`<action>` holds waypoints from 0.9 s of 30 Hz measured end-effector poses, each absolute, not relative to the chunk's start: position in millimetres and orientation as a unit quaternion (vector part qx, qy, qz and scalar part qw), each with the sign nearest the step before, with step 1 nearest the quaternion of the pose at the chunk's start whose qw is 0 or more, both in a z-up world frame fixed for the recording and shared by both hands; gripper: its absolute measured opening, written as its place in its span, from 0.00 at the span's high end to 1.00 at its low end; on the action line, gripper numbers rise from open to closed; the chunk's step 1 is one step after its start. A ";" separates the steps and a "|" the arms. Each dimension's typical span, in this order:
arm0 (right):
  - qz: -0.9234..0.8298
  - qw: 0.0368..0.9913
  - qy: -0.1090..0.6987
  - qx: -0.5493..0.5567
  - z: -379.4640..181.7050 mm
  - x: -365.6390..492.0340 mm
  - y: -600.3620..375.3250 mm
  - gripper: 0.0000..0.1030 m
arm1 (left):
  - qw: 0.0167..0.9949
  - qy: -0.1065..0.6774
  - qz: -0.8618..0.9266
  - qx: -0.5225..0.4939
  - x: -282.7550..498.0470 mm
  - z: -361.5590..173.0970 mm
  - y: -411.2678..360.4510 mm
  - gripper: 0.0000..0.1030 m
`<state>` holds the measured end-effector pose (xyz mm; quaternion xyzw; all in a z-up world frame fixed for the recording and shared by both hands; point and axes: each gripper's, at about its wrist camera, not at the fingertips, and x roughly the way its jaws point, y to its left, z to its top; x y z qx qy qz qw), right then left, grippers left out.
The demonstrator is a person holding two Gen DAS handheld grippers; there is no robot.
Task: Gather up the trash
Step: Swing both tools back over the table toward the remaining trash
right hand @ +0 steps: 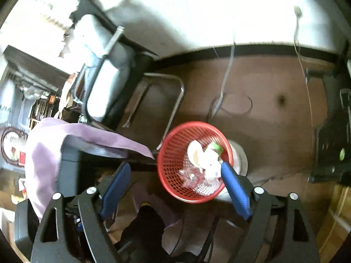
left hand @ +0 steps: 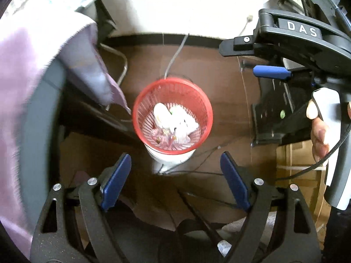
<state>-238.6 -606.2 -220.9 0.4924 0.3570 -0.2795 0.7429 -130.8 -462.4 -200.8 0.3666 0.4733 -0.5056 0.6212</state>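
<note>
- The red mesh basket (left hand: pixel 172 115) stands on the brown floor (left hand: pixel 210 70), seated on a white base (left hand: pixel 170 156), and sits in the middle of the left wrist view between and beyond the spread blue pads.
- Inside it lies crumpled white trash (left hand: pixel 173 118) with a bit of green, and some clear wrapping lower down.
- The left gripper (left hand: pixel 175 183) hangs above the basket with its jaws wide apart and nothing between them.
- The right gripper (right hand: pixel 175 188) also has its jaws wide apart and holds nothing; its right pad (right hand: pixel 235 190) overlaps the basket's (right hand: pixel 193 161) near rim in that view, whether touching I cannot tell.
- In the left wrist view the right gripper's body (left hand: pixel 291 37) shows at the upper right, marked DAS, with the person's hand (left hand: pixel 318 129) on its handle.
- A lilac cloth (left hand: pixel 39 83) drapes over a grey chair (left hand: pixel 46 118) just left of the basket, one corner reaching close to the rim.
- A metal frame (right hand: pixel 158 100) of a second chair stands behind the basket.
- Thin cables (left hand: pixel 175 57) trail across the floor from the white wall (left hand: pixel 175 4) to the basket, and darker wires (left hand: pixel 197 168) run near its base.
- A black stand (left hand: pixel 276 114) rests on the floor to the right, well apart from the basket.
</note>
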 end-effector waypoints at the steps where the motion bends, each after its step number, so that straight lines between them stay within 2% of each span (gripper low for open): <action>1: -0.281 0.750 0.355 0.483 -210.0 -236.2 -601.9 0.16 | 0.630 0.465 -0.508 0.358 -130.3 -189.1 -454.5 0.21; 5: -0.287 0.780 0.351 0.432 -162.3 -224.3 -575.9 0.12 | 0.656 0.436 -0.516 0.337 -128.9 -152.8 -425.8 0.20; 8: -0.294 0.796 0.343 0.403 -136.0 -216.6 -554.3 0.06 | 0.686 0.401 -0.515 0.322 -122.8 -122.3 -401.5 0.19; 23: -0.219 0.856 0.358 0.303 -52.2 -126.5 -451.2 0.06 | 0.789 0.408 -0.432 0.157 8.8 6.2 -257.1 0.15; 27: -0.183 0.874 0.356 0.277 -25.1 -95.1 -423.4 0.06 | 0.812 0.409 -0.395 0.134 44.0 32.3 -221.0 0.10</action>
